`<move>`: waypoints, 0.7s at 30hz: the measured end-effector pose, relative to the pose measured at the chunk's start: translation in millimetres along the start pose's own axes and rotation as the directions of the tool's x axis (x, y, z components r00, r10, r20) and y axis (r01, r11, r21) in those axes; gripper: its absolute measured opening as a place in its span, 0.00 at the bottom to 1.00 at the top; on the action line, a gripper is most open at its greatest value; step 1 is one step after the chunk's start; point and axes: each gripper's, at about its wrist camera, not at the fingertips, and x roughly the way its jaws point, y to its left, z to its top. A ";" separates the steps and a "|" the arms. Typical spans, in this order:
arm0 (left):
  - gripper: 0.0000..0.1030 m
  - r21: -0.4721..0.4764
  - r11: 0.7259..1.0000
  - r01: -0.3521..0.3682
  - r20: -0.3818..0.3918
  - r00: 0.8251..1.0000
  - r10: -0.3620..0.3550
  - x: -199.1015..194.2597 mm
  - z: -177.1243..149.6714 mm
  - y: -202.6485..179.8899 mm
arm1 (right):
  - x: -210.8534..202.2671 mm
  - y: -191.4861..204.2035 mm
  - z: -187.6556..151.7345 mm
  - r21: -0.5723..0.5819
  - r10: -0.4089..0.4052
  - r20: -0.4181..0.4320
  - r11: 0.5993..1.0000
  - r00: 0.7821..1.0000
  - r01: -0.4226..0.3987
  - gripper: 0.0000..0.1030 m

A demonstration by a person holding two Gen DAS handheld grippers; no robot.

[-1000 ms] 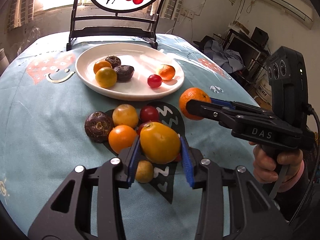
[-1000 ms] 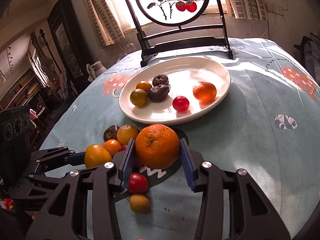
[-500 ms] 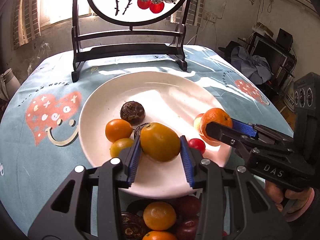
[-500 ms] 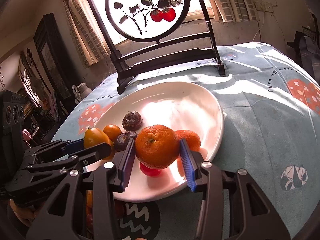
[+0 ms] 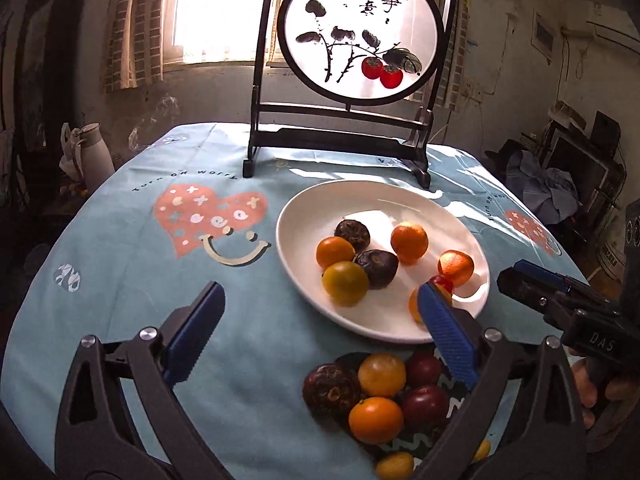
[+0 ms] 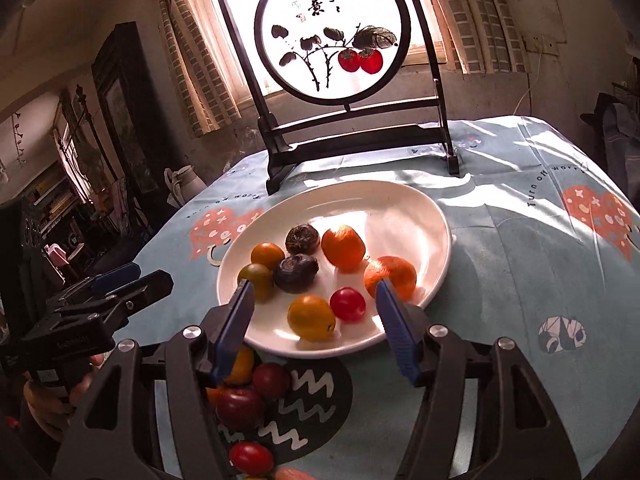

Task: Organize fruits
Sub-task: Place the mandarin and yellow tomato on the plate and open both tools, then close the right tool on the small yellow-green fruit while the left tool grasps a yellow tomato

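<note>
**Both claws spread wide and empty at the near rim of the plate**

The left gripper [image 5: 320, 320] has its blue-padded fingers [image 5: 446, 330] spread wide with nothing between them; its right finger overlaps the near right rim of the round white ceramic plate [image 5: 304, 280], while its left finger hangs over bare blue printed tablecloth [image 5: 120, 248]. The right gripper [image 6: 316, 320] is likewise parted and holds nothing, its tips framing the plate's near edge.

The plate carries eight fruits: two dark brown wrinkled ones [image 6: 297, 267], two large orange tangerines [image 6: 343, 248], a small orange one [image 6: 267, 255], a greenish-yellow one [image 6: 256, 280], a yellow persimmon-like fruit [image 6: 311, 317] and a red cherry tomato [image 6: 347, 304]. The far half of the plate lies bare, and the cloth to the left is open.

Nearer than the plate, a loose heap of fruit [image 5: 380, 396] sits on a dark patch with white zigzags; the gripper bodies hide part of it, so its count is unclear.

Beyond the plate stands a round painted screen in a black wooden stand [image 5: 360, 32], with Chinese characters and two red fruits. The cloth reads "Turn off worry" [image 6: 556, 184]. The right gripper's body, seen from the left camera, is marked "DAS" [image 5: 602, 345].
</note>
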 end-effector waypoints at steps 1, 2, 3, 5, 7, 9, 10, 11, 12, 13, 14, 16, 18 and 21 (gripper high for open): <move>0.96 -0.014 1.000 -0.023 -0.010 1.000 0.022 -2.4 -11.1 5.6 | 0.9 4.7 -10.9 -0.007 0.010 -0.033 1.000 0.999 -0.010 0.62; 0.96 -0.025 0.998 -0.054 -0.039 0.998 0.053 -2.3 -20.2 9.9 | 3.2 10.3 -21.9 -0.022 0.016 -0.078 1.000 0.997 -0.018 0.62; 0.96 -0.027 0.997 -0.066 -0.067 0.996 0.064 -2.8 -26.6 13.2 | 5.4 16.1 -31.8 -0.041 0.017 -0.124 0.999 0.992 -0.023 0.62; 0.96 -0.042 0.997 -0.058 -0.073 0.996 0.054 -9.3 -35.2 19.5 | 6.8 26.5 -47.1 -0.076 -0.002 -0.190 0.997 0.982 -0.013 0.62; 0.96 -0.046 0.997 -0.069 -0.076 0.995 0.066 -14.0 -41.6 23.9 | 2.3 32.7 -56.9 -0.091 0.007 -0.212 0.995 0.977 -0.027 0.62; 0.96 -0.040 0.996 -0.085 -0.085 0.993 0.081 -15.5 -46.4 26.5 | -2.2 38.2 -62.5 -0.123 -0.012 -0.221 0.992 0.975 -0.015 0.62; 0.96 -0.040 0.995 -0.090 -0.088 0.992 0.086 -15.5 -48.1 27.7 | -3.3 39.9 -65.1 -0.140 -0.032 -0.226 0.990 0.974 0.000 0.62; 0.96 -0.039 0.994 -0.097 -0.095 0.991 0.093 -15.0 -49.6 28.2 | -3.4 40.9 -67.4 -0.150 -0.046 -0.235 0.989 0.971 0.010 0.62; 0.96 -0.039 0.994 -0.101 -0.104 0.990 0.097 -14.3 -50.7 28.6 | -3.1 40.8 -69.6 -0.153 -0.053 -0.248 0.988 0.967 0.015 0.62; 0.96 -0.041 0.994 -0.097 -0.112 0.989 0.092 -13.3 -51.3 29.7 | -2.5 39.7 -71.3 -0.150 -0.055 -0.265 0.989 0.963 0.015 0.62; 0.96 -0.045 0.995 -0.091 -0.117 0.989 0.086 -12.9 -51.7 30.4 | -1.7 39.2 -73.4 -0.146 -0.052 -0.283 0.989 0.958 0.011 0.62; 0.96 -0.051 0.995 -0.090 -0.124 0.989 0.083 -11.7 -51.4 30.9 | -0.5 39.3 -77.9 -0.148 -0.049 -0.311 0.989 0.949 0.003 0.62; 0.96 -0.048 0.995 -0.090 -0.128 0.988 0.083 -11.6 -52.0 30.3 | -0.7 43.2 -83.0 -0.176 -0.060 -0.325 0.984 0.944 0.002 0.62; 0.96 -0.037 0.995 -0.090 -0.136 0.987 0.084 -10.5 -52.3 28.4 | -0.9 51.4 -90.5 -0.242 -0.092 -0.328 0.970 0.940 0.011 0.62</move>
